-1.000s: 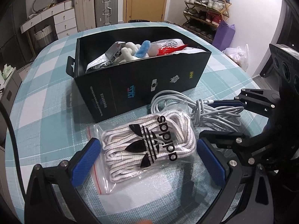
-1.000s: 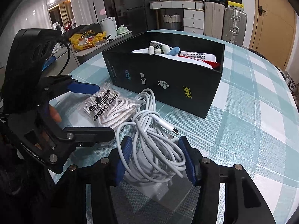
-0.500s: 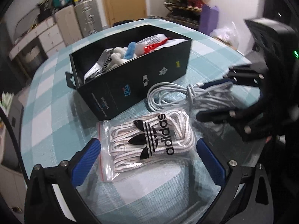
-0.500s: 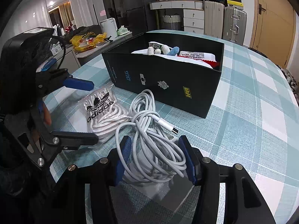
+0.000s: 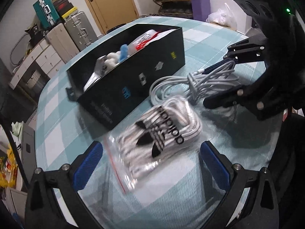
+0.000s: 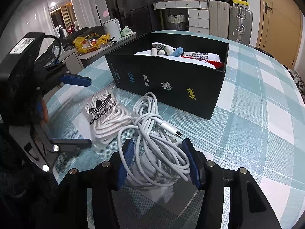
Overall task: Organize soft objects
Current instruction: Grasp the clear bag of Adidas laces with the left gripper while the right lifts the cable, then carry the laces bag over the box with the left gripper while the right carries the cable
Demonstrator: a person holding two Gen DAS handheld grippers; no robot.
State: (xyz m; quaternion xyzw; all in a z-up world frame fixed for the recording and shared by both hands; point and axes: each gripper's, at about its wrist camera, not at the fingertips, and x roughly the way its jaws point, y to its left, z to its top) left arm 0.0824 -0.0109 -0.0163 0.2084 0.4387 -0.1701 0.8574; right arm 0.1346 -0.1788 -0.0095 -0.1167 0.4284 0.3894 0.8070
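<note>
White cable bundle (image 6: pixel 152 143) sits between the blue pads of our right gripper (image 6: pixel 159 161), on the checked tablecloth (image 6: pixel 257 114) just in front of the black box (image 6: pixel 171 82). Pads look pressed against the coil on both sides, so we read the R jaws as clamped on the cable, partway closed. Coil's long axis runs away from the R gripper toward the box wall; USB plug end pokes out to the right of the bundle.

Our left gripper (image 5: pixel 150 167) hangs over the bagged white laces (image 5: pixel 160 133), jaws wide apart, pads well clear of the bag on either side, nothing held. Left wrist view is motion-blurred, so bag edges are soft. Bag lies on the cloth touching or just beside the cable coil, near the box's front wall, approx. between the two L pads but ahead of them. Its long axis runs diagonally across the jaw line, zip edge toward the L pad on the view's left.

Box is open-topped and already holds soft items (white/blue plush bits, printed packets).

Judgement: key relation = box lies straight ahead of both grippers, beyond each item. R hand already has its item, so lift + carry fwd over the near wall looks like the next step. L needs to drop onto the bag and close first; closing across the bag's short width should work.
</note>
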